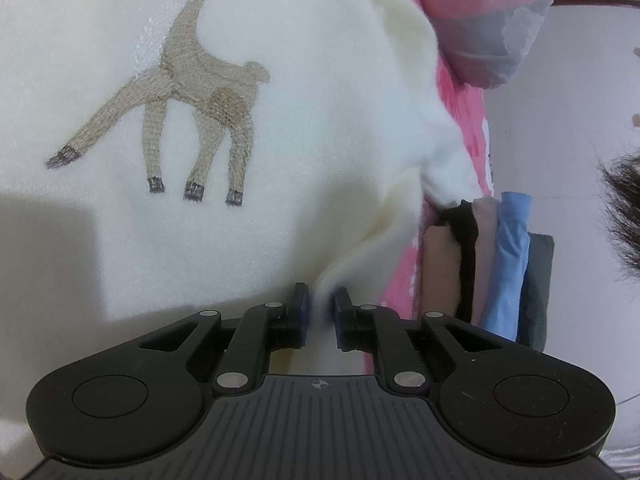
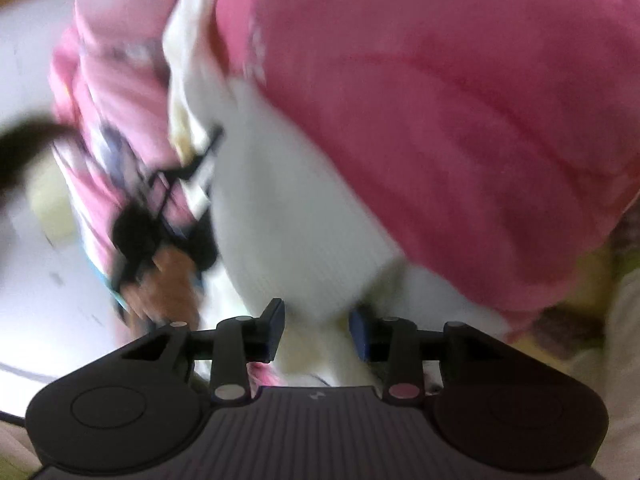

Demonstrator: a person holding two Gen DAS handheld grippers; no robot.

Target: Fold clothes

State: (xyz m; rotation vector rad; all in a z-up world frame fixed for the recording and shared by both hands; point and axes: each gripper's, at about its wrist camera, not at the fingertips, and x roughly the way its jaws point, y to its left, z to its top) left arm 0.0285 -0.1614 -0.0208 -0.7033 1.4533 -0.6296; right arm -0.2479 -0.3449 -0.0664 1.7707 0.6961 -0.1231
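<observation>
A cream white sweater with an embroidered tan deer fills the left wrist view. My left gripper is shut on a pinched fold of the sweater's edge, which rises between the blue pads. In the blurred right wrist view, the white sweater's ribbed part runs into my right gripper. Its jaws stand partly apart with the white cloth between them. A pink garment lies over the white cloth there. The other gripper, held in a hand, shows at the left.
A stack of folded clothes in tan, black, blue and grey stands to the right of the sweater. A pink patterned cloth lies behind it on a white surface. Dark hair shows at the right edge.
</observation>
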